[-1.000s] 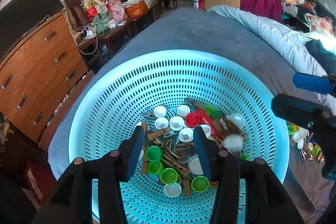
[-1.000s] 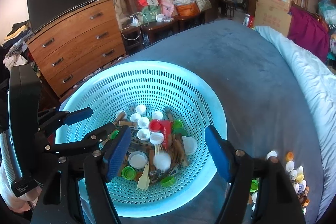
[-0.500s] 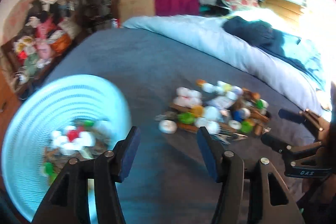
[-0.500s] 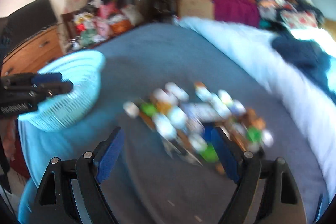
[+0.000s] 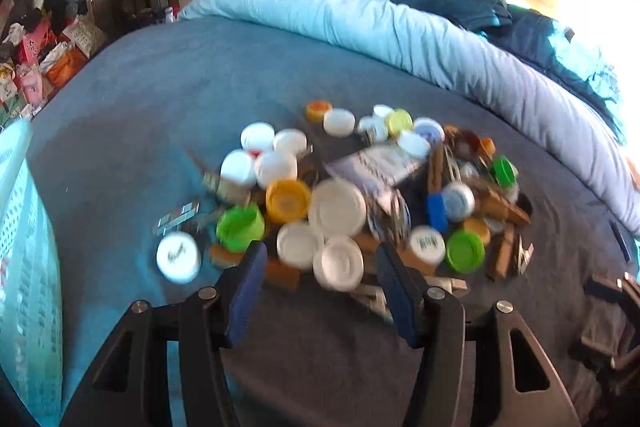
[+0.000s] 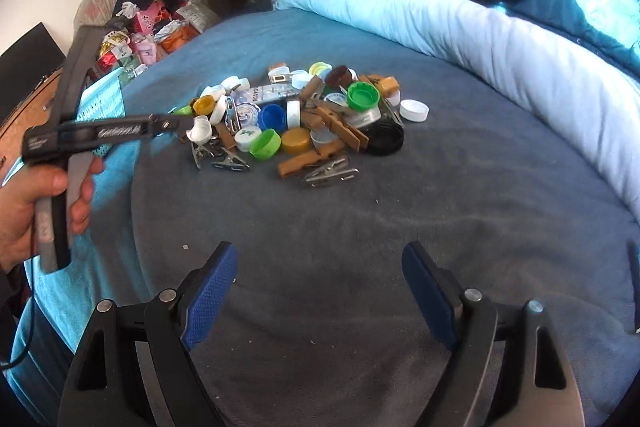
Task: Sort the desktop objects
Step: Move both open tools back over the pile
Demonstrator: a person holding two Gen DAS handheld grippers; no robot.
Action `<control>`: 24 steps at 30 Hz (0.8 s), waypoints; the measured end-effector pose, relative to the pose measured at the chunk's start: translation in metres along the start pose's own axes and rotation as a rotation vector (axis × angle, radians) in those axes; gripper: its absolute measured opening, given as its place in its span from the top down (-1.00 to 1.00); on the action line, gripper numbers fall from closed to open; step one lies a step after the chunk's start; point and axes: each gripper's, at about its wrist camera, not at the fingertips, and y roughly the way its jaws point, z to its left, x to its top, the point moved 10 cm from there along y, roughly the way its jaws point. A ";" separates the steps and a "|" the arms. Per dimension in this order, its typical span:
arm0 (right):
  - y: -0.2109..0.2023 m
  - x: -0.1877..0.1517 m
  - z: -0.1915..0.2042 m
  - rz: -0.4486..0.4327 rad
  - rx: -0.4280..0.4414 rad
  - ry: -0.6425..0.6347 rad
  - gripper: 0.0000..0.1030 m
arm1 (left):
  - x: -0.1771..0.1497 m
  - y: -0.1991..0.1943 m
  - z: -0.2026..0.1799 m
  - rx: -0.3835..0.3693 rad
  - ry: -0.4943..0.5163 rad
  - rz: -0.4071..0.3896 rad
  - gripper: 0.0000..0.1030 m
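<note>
The pile of bottle caps and clothespins (image 6: 304, 119) lies mid-bed on the grey-blue blanket (image 6: 360, 247): light, stiff, slippery plastic discs and wooden pegs, so pinch each cap across its rim, one at a time. Your left gripper (image 5: 320, 291) hangs half-open and empty at the pile's near edge; your right gripper (image 6: 320, 291), wide and empty, sits well short.

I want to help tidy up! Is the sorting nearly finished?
Not nearly. A big pile of caps and clothespins lies on the bed. Both tools, left and right, are open and hold nothing. The turquoise basket waits beside it, contents out of view.
</note>
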 end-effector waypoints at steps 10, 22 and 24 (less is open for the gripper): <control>0.011 -0.016 -0.009 0.004 -0.004 -0.011 -0.68 | 0.047 0.064 0.035 0.107 -0.003 0.048 -0.17; 0.013 -0.014 -0.011 -0.016 0.024 0.014 -0.76 | -0.065 -0.036 -0.014 -0.157 0.067 0.147 -0.20; 0.014 -0.014 -0.012 -0.020 0.024 0.018 -0.76 | -0.075 -0.061 -0.005 -0.133 0.034 0.081 -0.19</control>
